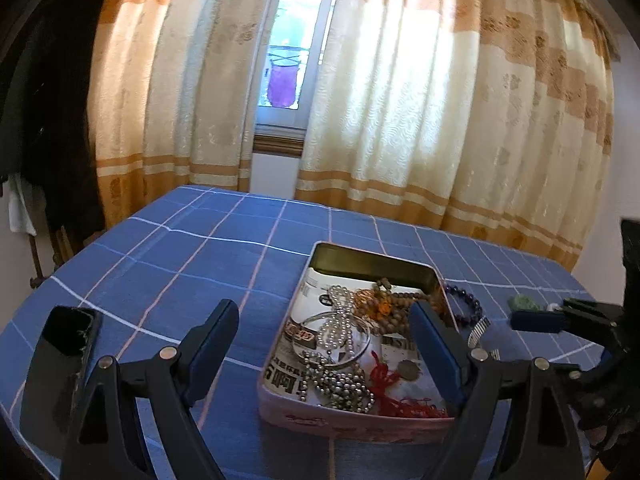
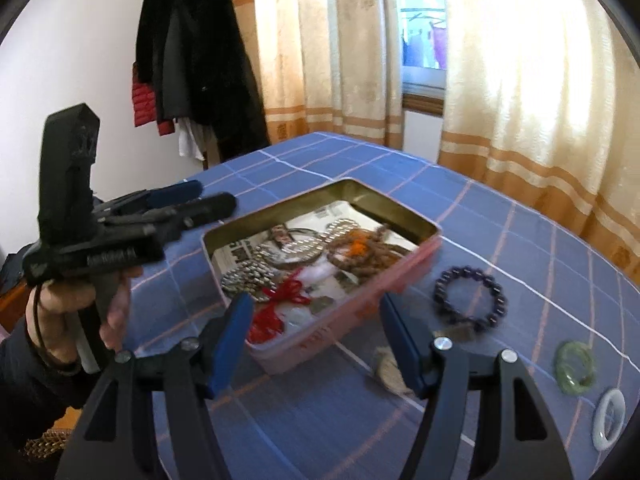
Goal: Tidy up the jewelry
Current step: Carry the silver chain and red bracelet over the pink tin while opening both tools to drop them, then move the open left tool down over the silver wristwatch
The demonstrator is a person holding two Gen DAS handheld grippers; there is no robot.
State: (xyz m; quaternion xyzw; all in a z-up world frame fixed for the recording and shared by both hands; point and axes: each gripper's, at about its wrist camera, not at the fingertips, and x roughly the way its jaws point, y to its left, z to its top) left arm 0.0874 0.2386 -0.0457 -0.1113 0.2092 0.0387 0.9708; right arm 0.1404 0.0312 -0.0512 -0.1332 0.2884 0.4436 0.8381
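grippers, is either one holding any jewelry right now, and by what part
Nothing is held. The left gripper and right gripper both show open fingers with nothing between them; the purple bead bracelet lies on the cloth.

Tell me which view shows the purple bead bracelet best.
The right wrist view: the bracelet lies whole on the cloth, right of the tin. In the left wrist view the tin's corner and a finger hide about half of it.

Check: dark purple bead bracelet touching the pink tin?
Apart. The right wrist view shows blue tablecloth between the dark purple bead bracelet and the pink tin.
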